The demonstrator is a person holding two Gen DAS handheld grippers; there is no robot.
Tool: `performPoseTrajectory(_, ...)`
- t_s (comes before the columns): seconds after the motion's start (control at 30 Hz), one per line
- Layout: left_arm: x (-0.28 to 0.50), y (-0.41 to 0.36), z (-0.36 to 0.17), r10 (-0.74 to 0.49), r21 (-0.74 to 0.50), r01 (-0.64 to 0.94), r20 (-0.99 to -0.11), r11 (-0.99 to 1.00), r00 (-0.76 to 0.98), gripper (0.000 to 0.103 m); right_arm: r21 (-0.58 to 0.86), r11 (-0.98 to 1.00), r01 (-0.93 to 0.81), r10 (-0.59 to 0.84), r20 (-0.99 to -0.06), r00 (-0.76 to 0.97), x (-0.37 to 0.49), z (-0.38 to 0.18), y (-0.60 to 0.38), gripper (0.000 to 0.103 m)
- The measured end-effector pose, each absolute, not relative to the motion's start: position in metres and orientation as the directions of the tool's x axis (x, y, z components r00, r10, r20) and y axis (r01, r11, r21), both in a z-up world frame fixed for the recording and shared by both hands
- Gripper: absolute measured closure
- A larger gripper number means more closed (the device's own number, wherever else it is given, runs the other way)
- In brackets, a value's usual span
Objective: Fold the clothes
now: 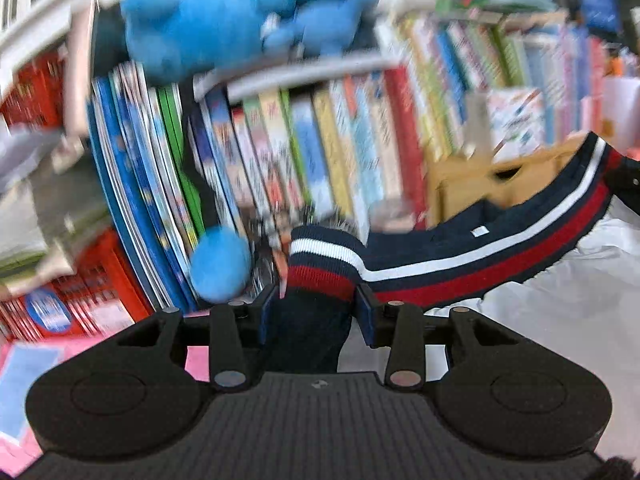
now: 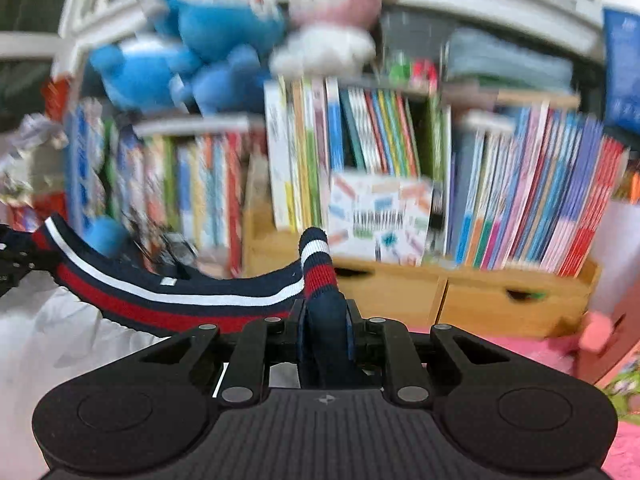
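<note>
Two claws pinch the navy knitted garment [image 1: 460,264] by its red-and-white striped ribbed hem, left claw [image 1: 318,312] and right claw [image 2: 326,320] each clamped on a corner, stretching the soft, limp, light knit above the white bedsheet [image 1: 540,312] before blurred bookshelves [image 2: 360,152].

Ahead of my claw, crammed bookshelves [image 2: 400,152] above wooden drawers [image 2: 480,300]; blue plush toys [image 1: 208,28] on top; pink floor [image 2: 500,350] below.

Garment [image 1: 460,268] before bookshelf [image 1: 320,140]
</note>
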State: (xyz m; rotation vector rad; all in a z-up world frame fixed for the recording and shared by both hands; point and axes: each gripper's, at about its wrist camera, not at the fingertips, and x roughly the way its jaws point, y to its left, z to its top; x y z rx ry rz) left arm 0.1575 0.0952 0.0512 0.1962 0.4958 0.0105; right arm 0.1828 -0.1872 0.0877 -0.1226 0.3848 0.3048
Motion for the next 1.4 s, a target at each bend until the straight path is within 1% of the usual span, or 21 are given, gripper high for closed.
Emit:
performPoseTrajectory(0.07,0.17,0.095,0.031,0.088,0.206,0.019,-0.497,0.978,0.863,0.062,-0.055,0.952,-0.301,0.25,-0.428,0.868,0.202,0.066,-0.182,0.083)
performPoseTrajectory(0.13,0.178,0.096,0.01,0.156,0.262,-0.02,-0.511,0.965,0.846,0.062,-0.063,0.958,-0.28,0.222,-0.458,0.861,0.214,0.046,-0.18,0.083)
performPoseTrajectory(0.27,0.186,0.118,-0.011,0.131,0.186,-0.031,-0.556,0.982,0.821,0.059,-0.076,0.965,-0.249,0.178,-0.504,0.845,0.227,0.016,-0.183,0.08)
performPoseTrajectory(0.37,0.191,0.122,-0.013,0.137,0.178,-0.043,-0.561,0.983,0.817,0.053,-0.079,0.966,-0.245,0.164,-0.544,0.823,0.235,0.006,-0.18,0.078)
performPoseTrajectory(0.4,0.192,0.121,-0.014,0.156,0.194,-0.055,-0.557,0.98,0.815,0.047,-0.084,0.966,-0.245,0.159,-0.554,0.817,0.237,0.004,-0.179,0.077)
performPoseTrajectory(0.43,0.197,0.119,-0.013,0.188,0.219,-0.076,-0.55,0.973,0.814,0.041,-0.079,0.969,-0.232,0.148,-0.564,0.812,0.241,0.003,-0.179,0.071)
performPoseTrajectory(0.47,0.197,0.117,-0.012,0.225,0.244,-0.106,-0.54,0.964,0.811,0.041,-0.074,0.973,-0.219,0.138,-0.573,0.808,0.244,0.003,-0.18,0.066)
performPoseTrajectory(0.53,0.185,0.115,-0.001,0.264,0.249,-0.151,-0.521,0.957,0.811,0.044,-0.068,0.982,-0.175,0.103,-0.583,0.806,0.249,0.003,-0.183,0.036)
performPoseTrajectory(0.57,0.177,0.114,0.007,0.268,0.239,-0.164,-0.512,0.957,0.816,0.044,-0.043,0.987,-0.153,0.099,-0.582,0.807,0.243,0.007,-0.189,0.032)
performPoseTrajectory(0.63,0.141,0.111,0.026,0.197,0.214,-0.104,-0.477,0.971,0.856,0.041,0.009,0.994,-0.109,0.094,-0.58,0.809,0.231,0.016,-0.201,0.026)
performPoseTrajectory(0.67,0.124,0.109,0.036,0.16,0.202,-0.073,-0.459,0.977,0.874,0.038,0.038,0.992,-0.118,0.119,-0.57,0.813,0.216,0.022,-0.204,0.024)
performPoseTrajectory(0.7,0.107,0.106,0.044,0.149,0.217,-0.057,-0.439,0.975,0.886,0.028,0.066,0.989,-0.129,0.144,-0.559,0.817,0.201,0.028,-0.208,0.023)
performPoseTrajectory(0.73,0.087,0.101,0.052,0.141,0.236,-0.045,-0.408,0.971,0.902,0.024,0.094,0.986,-0.14,0.169,-0.547,0.82,0.186,0.033,-0.212,0.019)
performPoseTrajectory(0.8,0.054,0.085,0.06,0.109,0.265,-0.008,-0.371,0.964,0.922,0.023,0.104,0.971,-0.215,0.237,-0.525,0.818,0.147,0.041,-0.2,0.013)
performPoseTrajectory(0.83,0.046,0.074,0.056,0.102,0.278,0.008,-0.38,0.961,0.919,0.02,0.105,0.959,-0.262,0.278,-0.514,0.811,0.128,0.045,-0.191,0.012)
performPoseTrajectory(0.9,0.028,0.053,0.049,0.088,0.304,0.041,-0.399,0.952,0.913,0.018,0.082,0.928,-0.364,0.351,-0.523,0.777,0.098,0.042,-0.162,0.012)
performPoseTrajectory(0.97,0.032,0.048,0.032,0.134,0.311,0.02,-0.465,0.95,0.875,0.018,0.059,0.885,-0.462,0.419,-0.534,0.734,0.067,0.039,-0.133,0.012)
performPoseTrajectory(1.07,0.038,0.045,0.01,0.195,0.301,-0.021,-0.561,0.954,0.805,0.018,0.047,0.874,-0.484,0.424,-0.563,0.71,0.048,0.027,-0.107,0.013)
performPoseTrajectory(1.13,0.038,0.05,0.006,0.235,0.29,-0.08,-0.551,0.954,0.8,0.007,0.045,0.892,-0.451,0.385,-0.597,0.703,0.05,0.014,-0.099,0.013)
performPoseTrajectory(1.2,0.037,0.049,0.006,0.277,0.307,-0.121,-0.539,0.944,0.796,0.003,0.047,0.904,-0.425,0.357,-0.629,0.691,0.054,0.007,-0.097,0.012)
performPoseTrajectory(1.4,0.039,0.041,0.009,0.319,0.361,-0.136,-0.516,0.923,0.795,0.0,0.027,0.911,-0.41,0.334,-0.631,0.7,0.055,0.007,-0.098,0.012)
